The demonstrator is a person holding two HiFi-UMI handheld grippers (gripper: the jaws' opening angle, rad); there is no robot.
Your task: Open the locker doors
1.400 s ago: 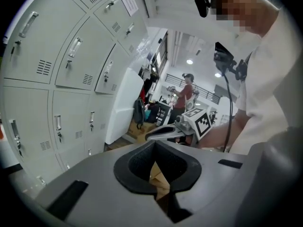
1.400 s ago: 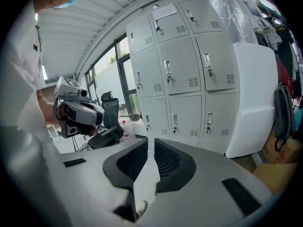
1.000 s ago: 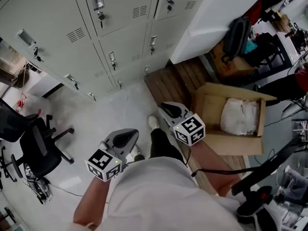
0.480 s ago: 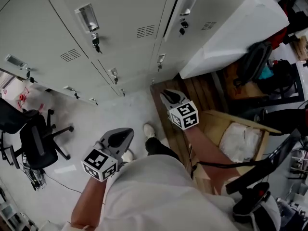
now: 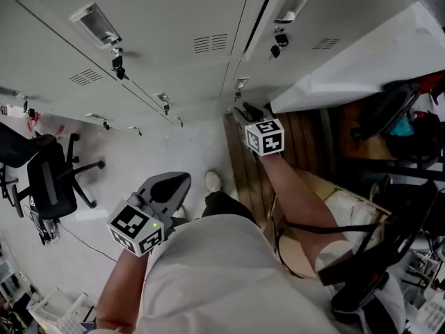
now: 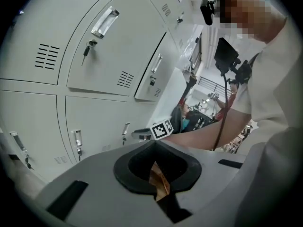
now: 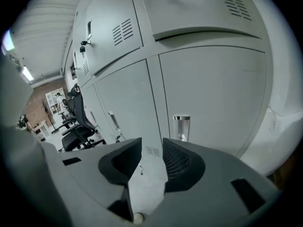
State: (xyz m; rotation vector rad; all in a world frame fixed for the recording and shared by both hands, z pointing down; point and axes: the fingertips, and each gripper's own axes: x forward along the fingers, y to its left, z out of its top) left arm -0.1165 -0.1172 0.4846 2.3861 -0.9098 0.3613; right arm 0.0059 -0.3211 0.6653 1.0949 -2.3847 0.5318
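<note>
Pale floor (image 5: 174, 152) — office chair (image 5: 49, 183), wooden pallet (image 5: 306, 139), lockers (image 5: 174, 19) upon it

Hand-held grippers, two: left gripper (image 5: 182, 179) and right gripper (image 5: 245, 111); marker cubes (image 5: 137, 228), two, one per gripper. One bank of lockers (image 5: 174, 19); door handles (image 5: 94, 22) in the head view, at least six; slotted vents (image 5: 208, 44) there, three. One office chair (image 5: 49, 183), one shoe (image 5: 213, 181), one wooden pallet (image 5: 306, 134), one dark bag (image 5: 382, 113), one person in a white shirt (image 5: 229, 277)
</note>
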